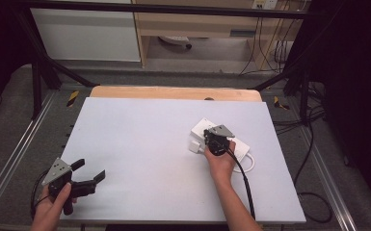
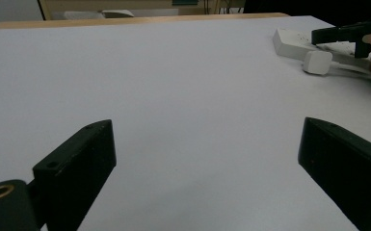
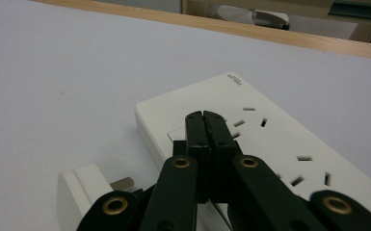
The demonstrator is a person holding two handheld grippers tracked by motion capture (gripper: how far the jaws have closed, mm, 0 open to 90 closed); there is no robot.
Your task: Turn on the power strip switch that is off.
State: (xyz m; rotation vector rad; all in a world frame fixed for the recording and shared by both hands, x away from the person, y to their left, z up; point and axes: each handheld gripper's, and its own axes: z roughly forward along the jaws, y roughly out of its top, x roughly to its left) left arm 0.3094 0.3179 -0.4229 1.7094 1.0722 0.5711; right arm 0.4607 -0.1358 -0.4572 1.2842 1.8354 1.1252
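Right gripper view: right hand-held gripper [image 3: 205,118], jaws pressed together, tips on the strip's [image 3: 289,139] switch — press straight down; left hand-held gripper [image 2: 207,159] idles spread.

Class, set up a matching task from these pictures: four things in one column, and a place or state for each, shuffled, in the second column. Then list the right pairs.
Things:
1. left tool
2. right tool
3. white plug
4. power strip

Places or states:
A. lies flat on the table, sockets facing up
B. jaws closed, tips over the strip
C. jaws wide apart, near the table's front left corner
D. lies on the table beside the strip, not plugged in

Pairs: 1-C, 2-B, 3-D, 4-A
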